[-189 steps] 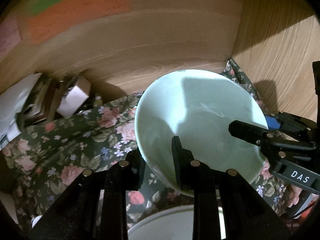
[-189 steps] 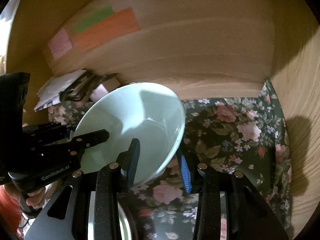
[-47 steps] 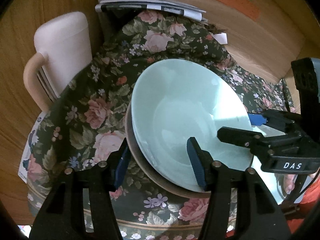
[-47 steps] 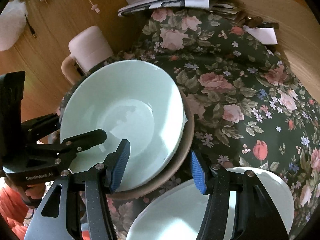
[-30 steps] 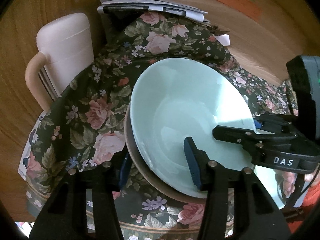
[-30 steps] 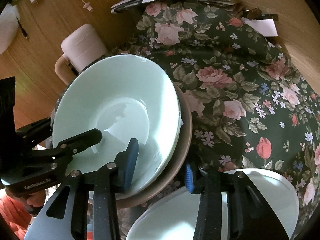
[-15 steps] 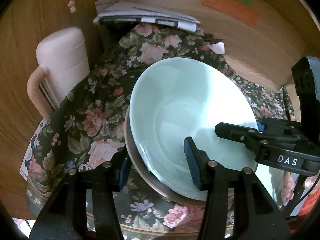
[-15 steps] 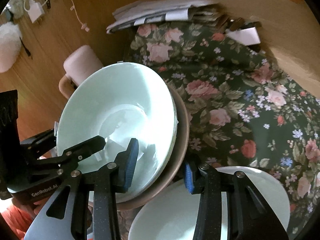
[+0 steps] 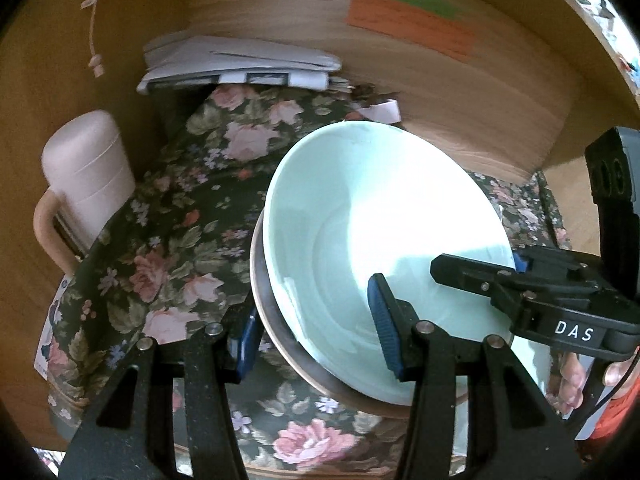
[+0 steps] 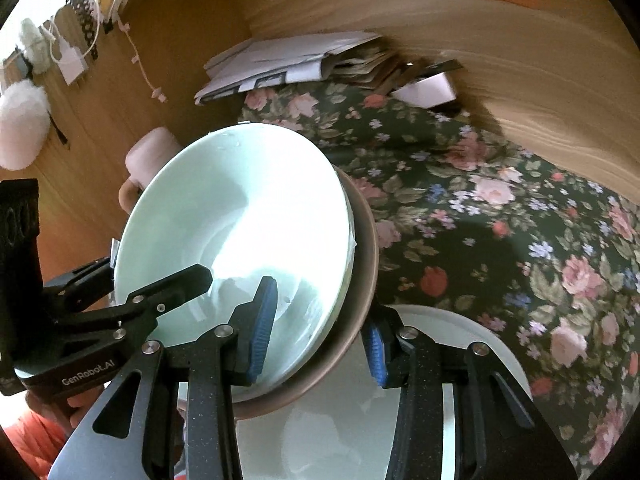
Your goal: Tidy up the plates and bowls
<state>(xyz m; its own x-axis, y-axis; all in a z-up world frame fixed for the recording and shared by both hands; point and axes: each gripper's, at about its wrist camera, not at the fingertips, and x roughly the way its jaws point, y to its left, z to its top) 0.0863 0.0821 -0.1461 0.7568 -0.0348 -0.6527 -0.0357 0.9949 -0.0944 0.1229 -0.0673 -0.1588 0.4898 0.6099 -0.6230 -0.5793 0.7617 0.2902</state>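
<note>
A pale green bowl (image 9: 360, 220) sits nested in a brown bowl (image 9: 258, 272), and both hang tilted above the floral tablecloth (image 9: 172, 220). My left gripper (image 9: 316, 332) is shut on the near-left rim of the pair, one pad inside the green bowl and one under the brown. In the right wrist view my right gripper (image 10: 318, 336) is shut on the opposite rim of the green bowl (image 10: 240, 208) and brown bowl (image 10: 362, 248) in the same way. Each gripper shows in the other's view. A white plate (image 10: 460, 344) lies on the cloth below the right gripper.
A pink lidded mug (image 9: 86, 176) stands at the left by the wooden side wall. Stacked papers (image 9: 240, 60) lie at the back of the table. The wooden back wall (image 9: 460, 100) carries coloured notes. A hand and an orange sleeve (image 10: 32, 432) show low down.
The green bowl came down into the brown one, and both grippers closed on the two rims. Over the last second both bowls have risen, and the mug and cloth look farther off.
</note>
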